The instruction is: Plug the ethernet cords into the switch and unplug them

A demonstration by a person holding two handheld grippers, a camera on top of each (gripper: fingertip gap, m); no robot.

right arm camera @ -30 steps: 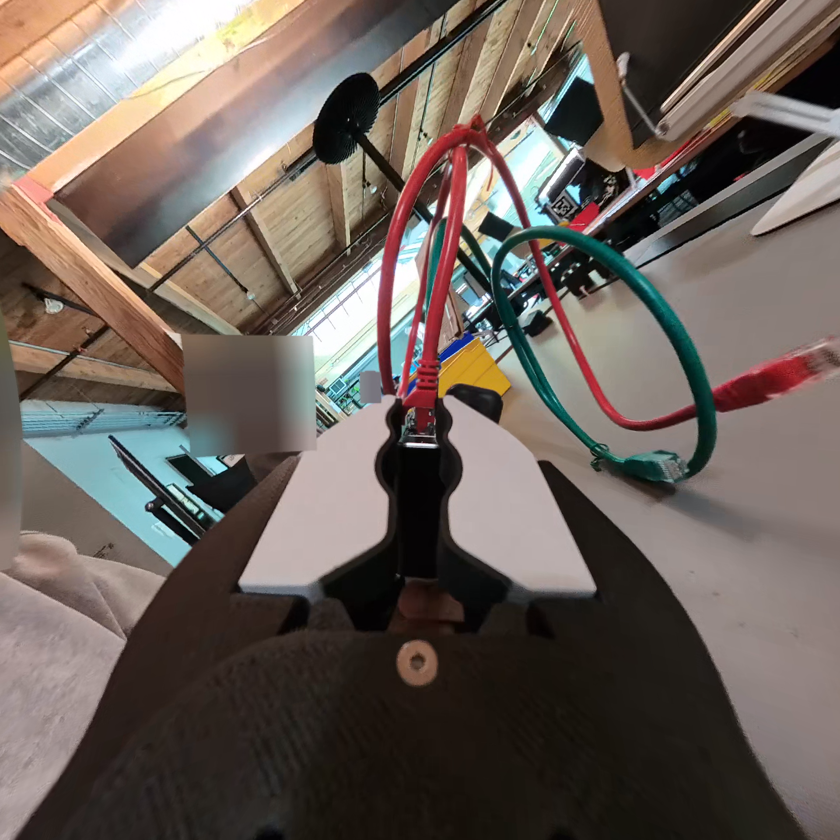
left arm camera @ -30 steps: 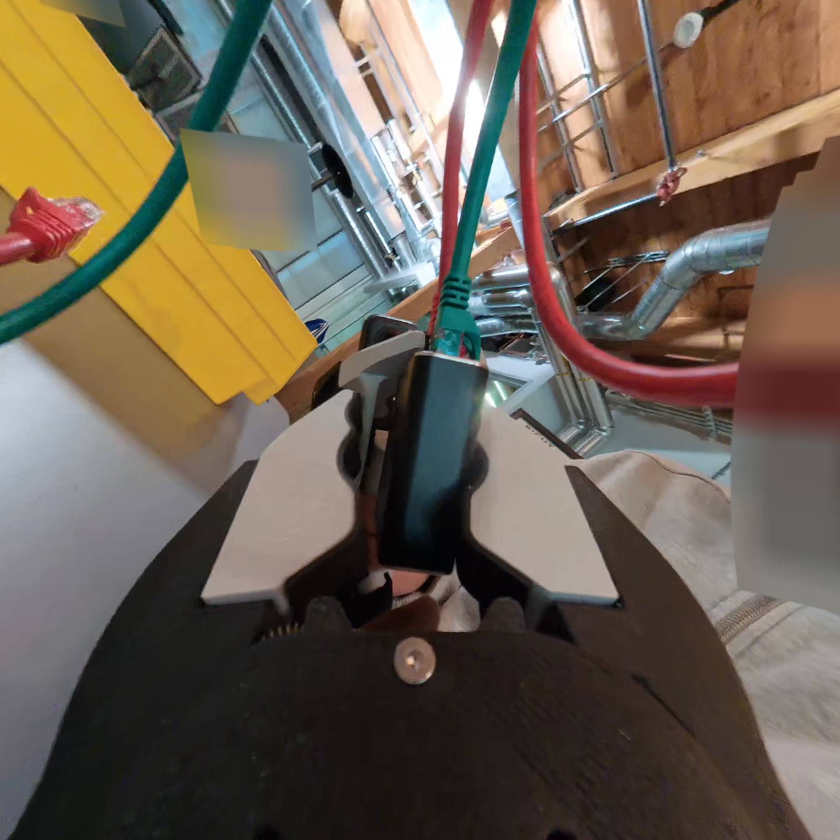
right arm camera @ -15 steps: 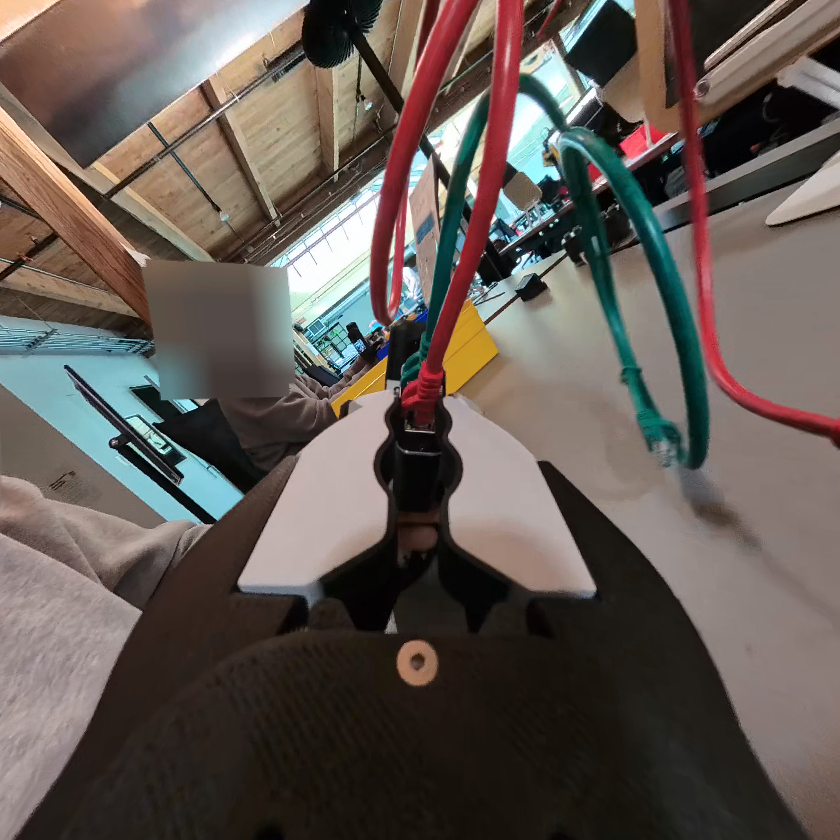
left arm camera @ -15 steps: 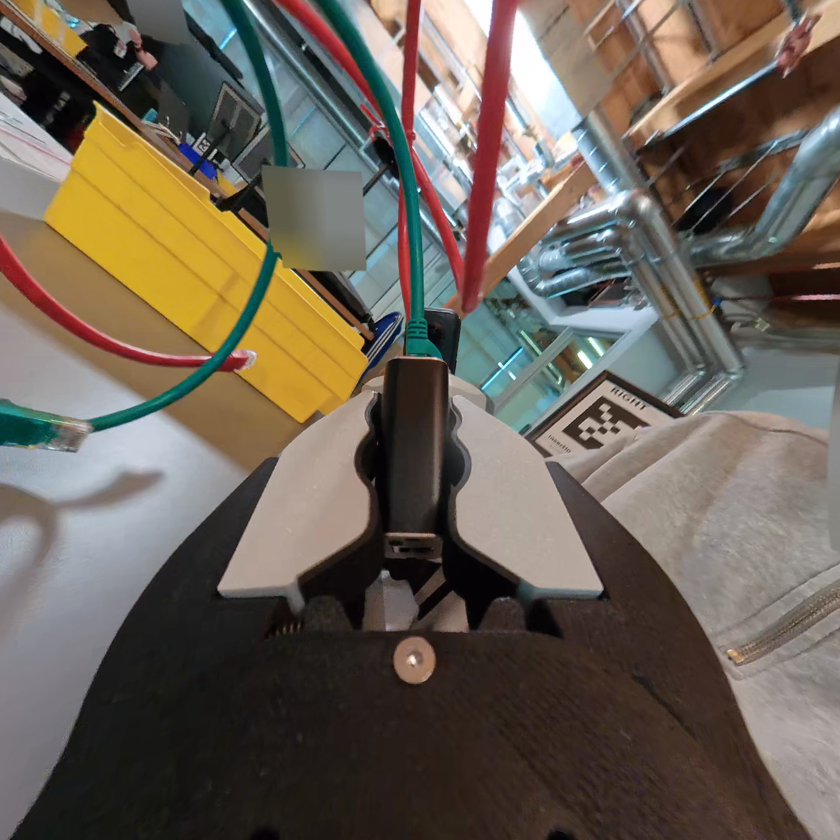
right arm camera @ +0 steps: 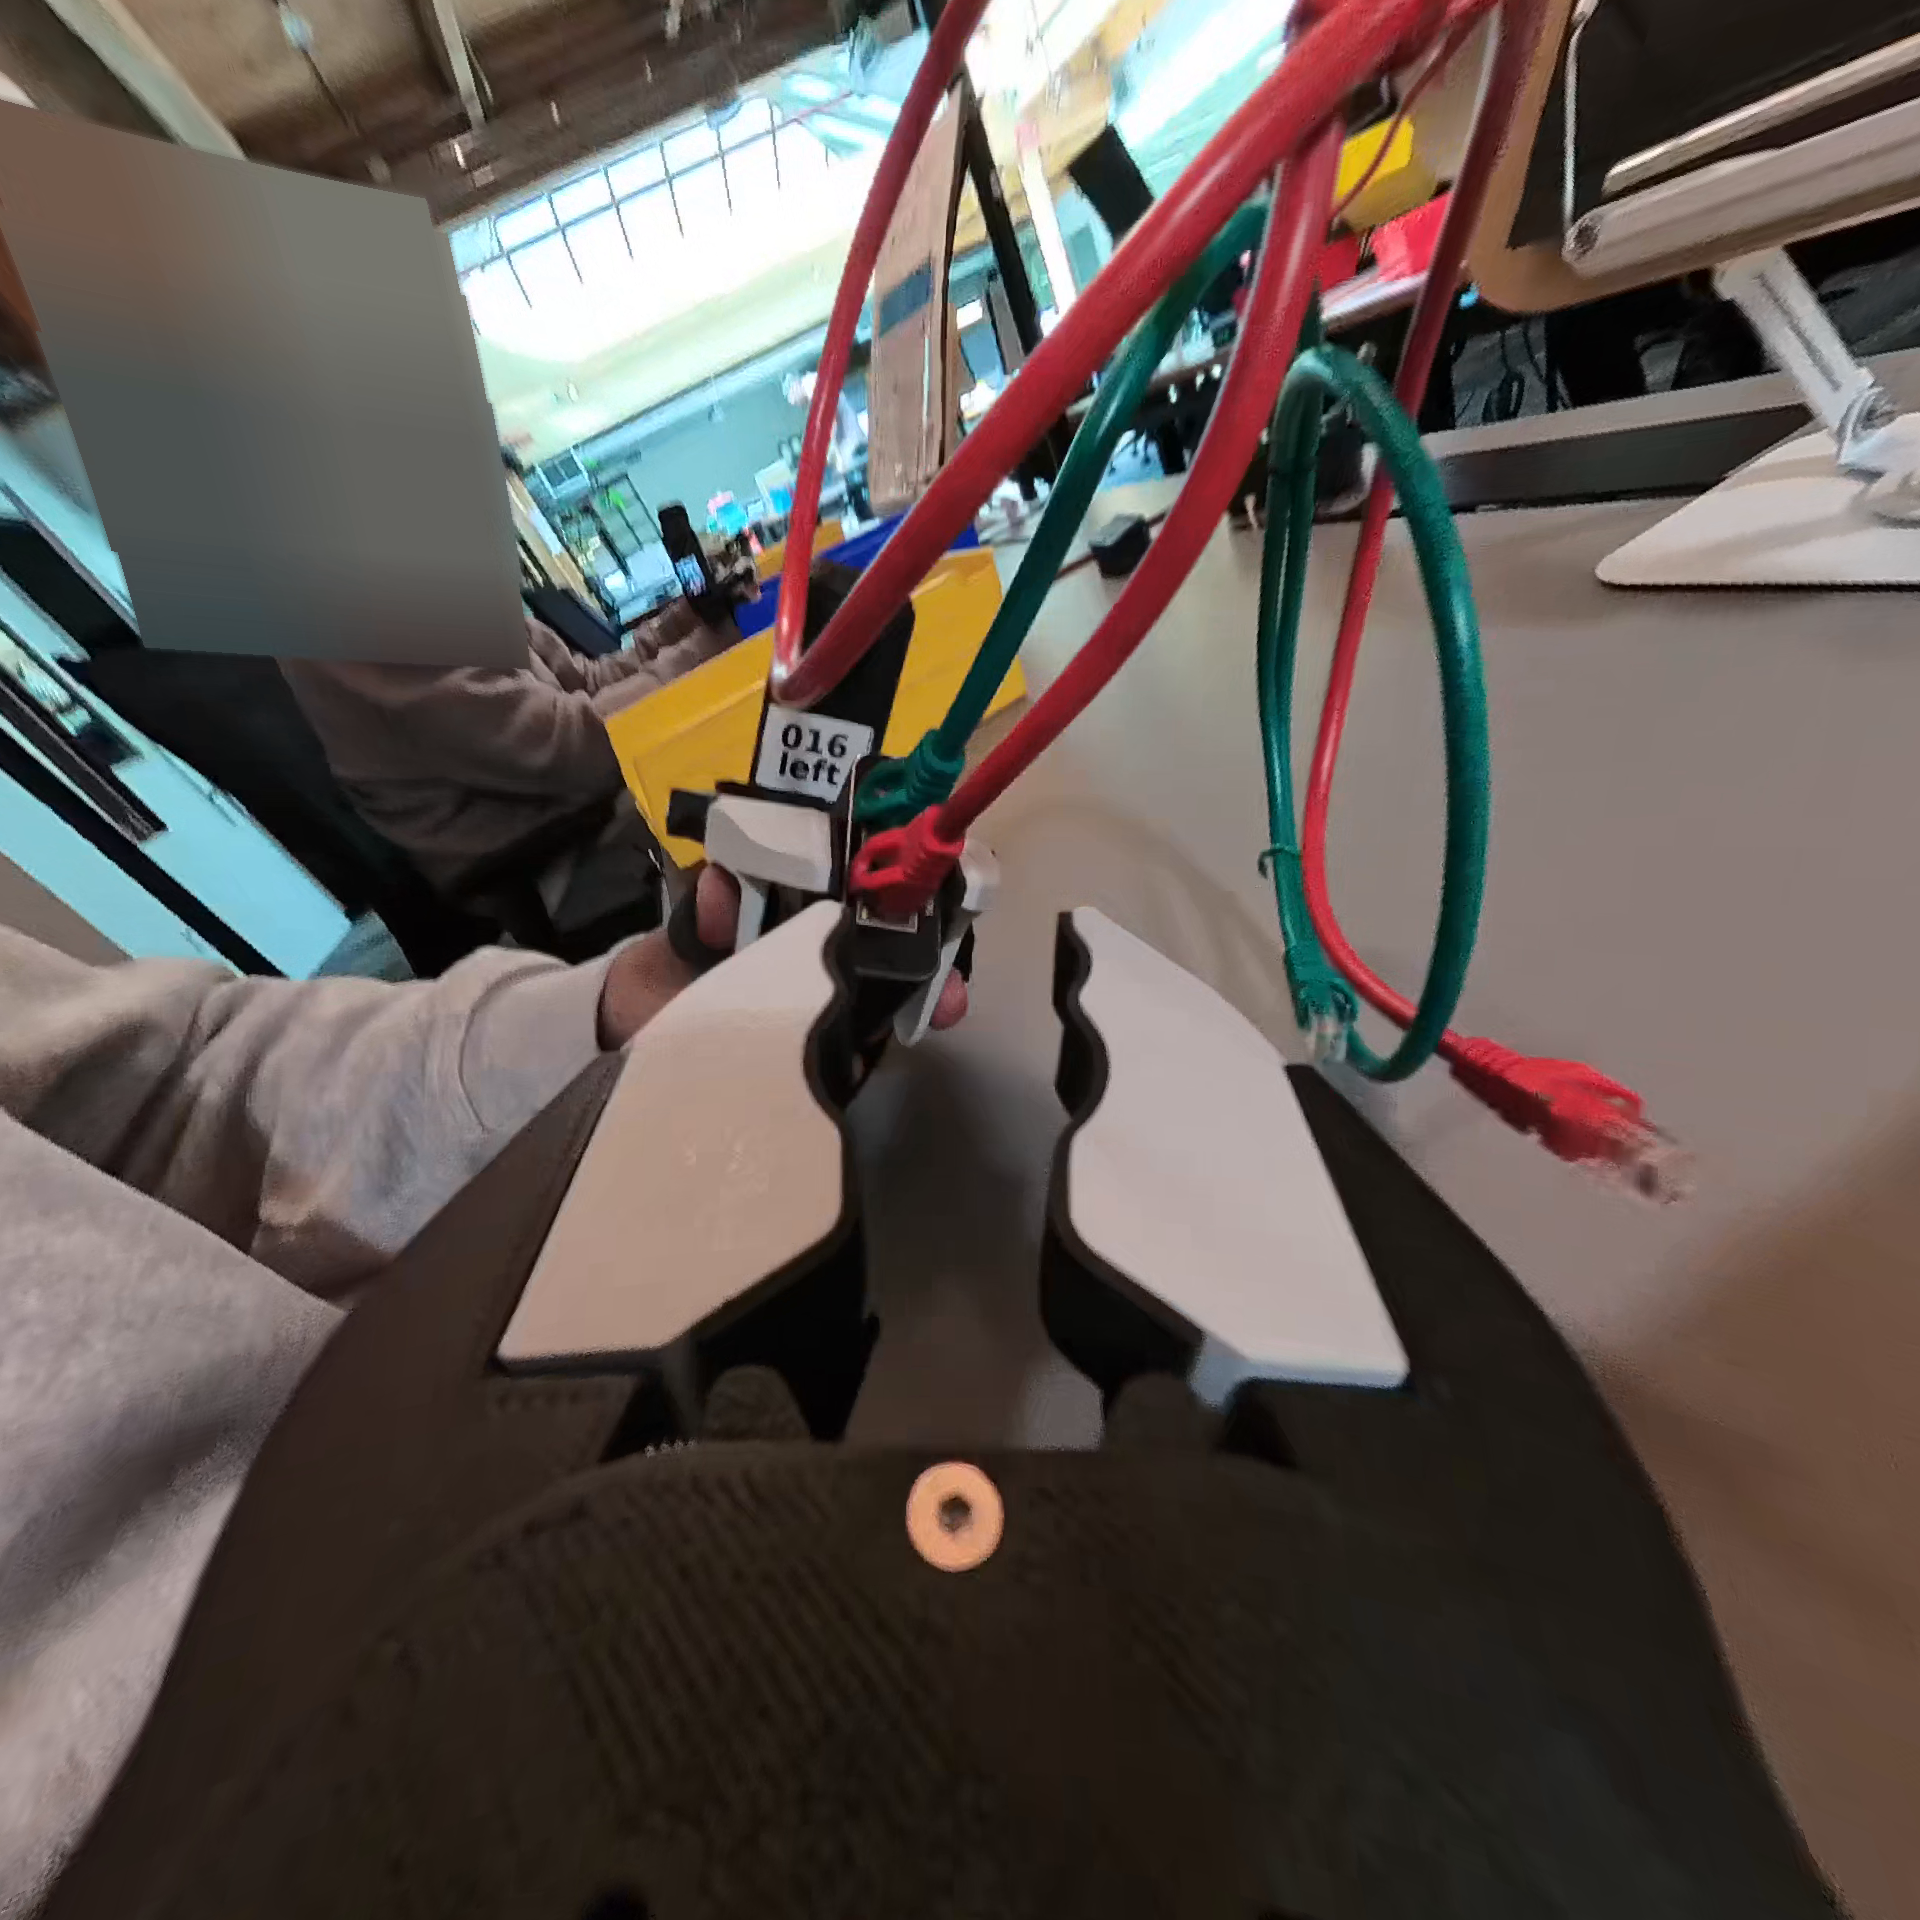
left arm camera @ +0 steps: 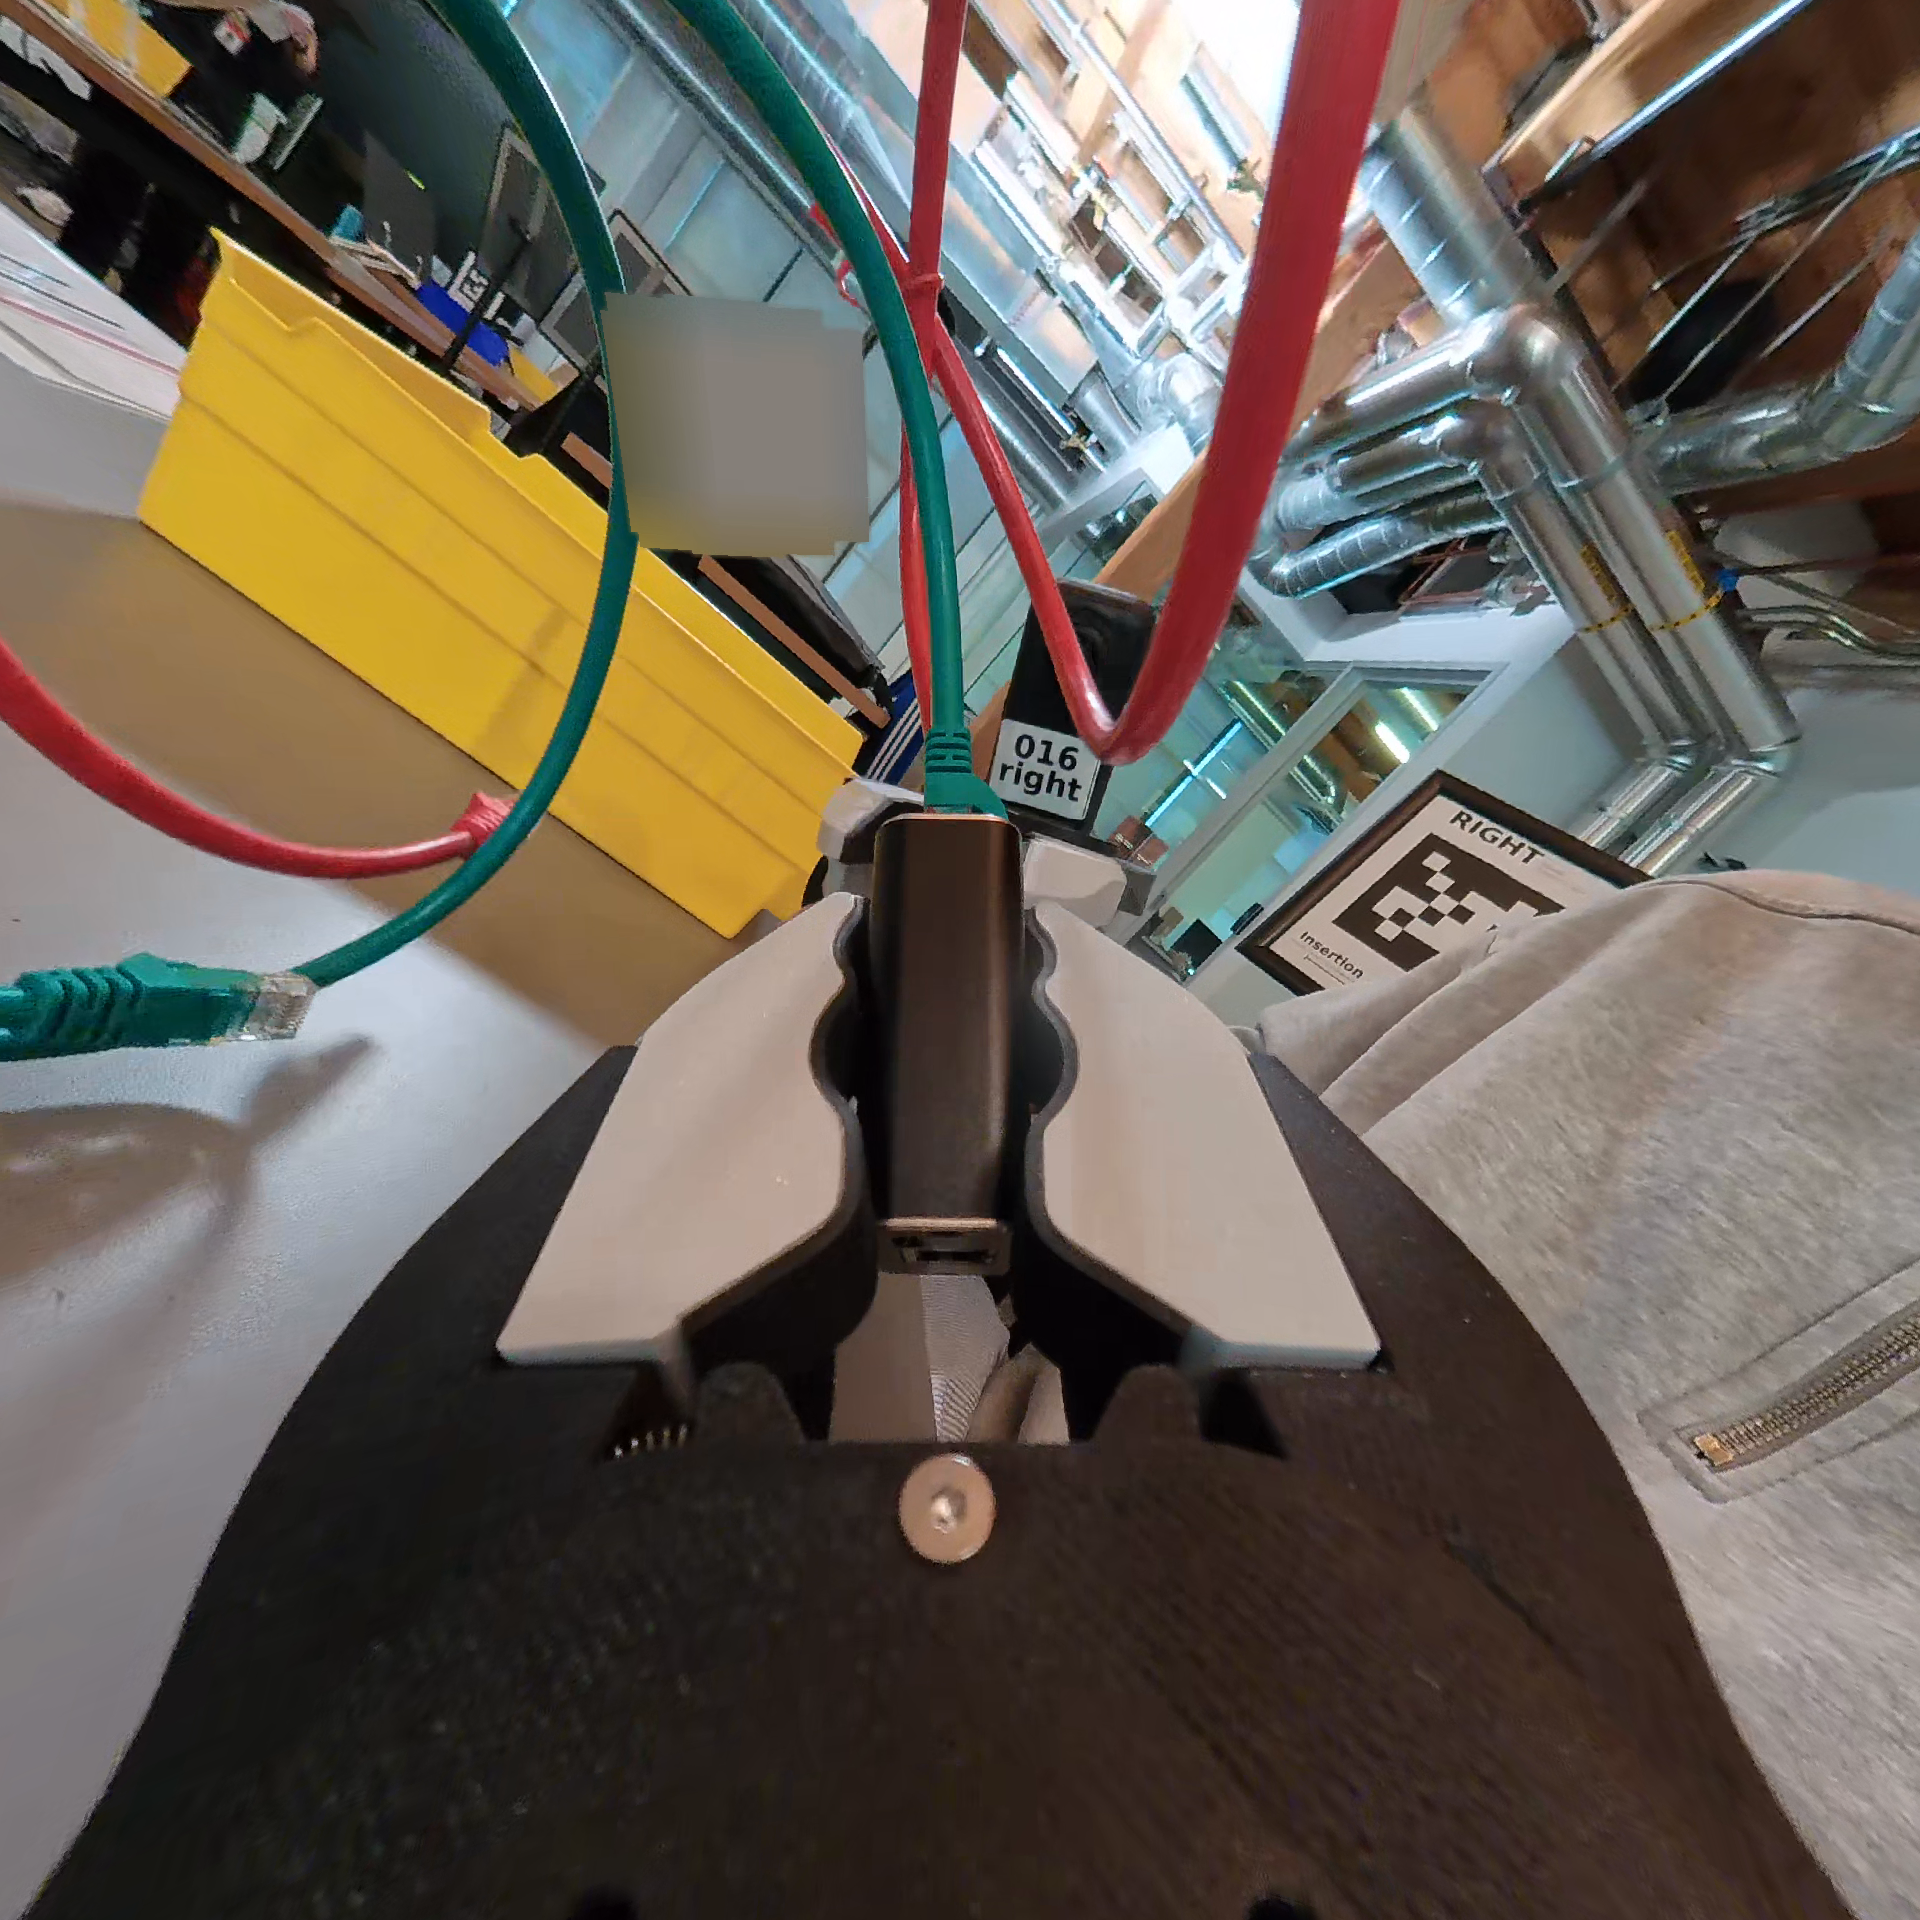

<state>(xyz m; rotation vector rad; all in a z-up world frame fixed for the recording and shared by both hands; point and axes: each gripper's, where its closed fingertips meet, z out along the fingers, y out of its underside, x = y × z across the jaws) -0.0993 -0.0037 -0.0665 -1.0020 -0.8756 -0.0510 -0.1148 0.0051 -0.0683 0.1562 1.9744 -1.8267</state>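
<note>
Switch (left arm camera: 943, 1023), a small black box, sits clamped between the two pale fingers of the left hand-held gripper (left arm camera: 943, 914), lifted clear of the grey worktop (left arm camera: 156, 1299). A green ethernet cord (left arm camera: 914, 436) is plugged into its far end and arcs upward, looping round so that its free clear-tipped plug (left arm camera: 156, 1006) hangs just above the worktop towards the left edge. A red ethernet cord (left arm camera: 1278, 343) loops beside it; one red plug (left arm camera: 480, 812) dangles in front of a yellow bin (left arm camera: 447, 561) that stands further back on the worktop.

The right hand-held gripper (right arm camera: 945, 956) has its fingers spread apart and holds nothing. Just ahead of it, the right wrist view shows the switch (right arm camera: 894, 940) in the left hand-held gripper (right arm camera: 831, 862), with a red plug (right arm camera: 904, 852) and a green plug (right arm camera: 909, 784) seated side by side in its ports. The free green plug (right arm camera: 1317, 1003) and free red plug (right arm camera: 1558, 1107) hang to the right above the worktop. A grey sleeve (right arm camera: 260, 1060) fills the lower left, and a white monitor stand (right arm camera: 1766, 509) rests near the far right corner.
</note>
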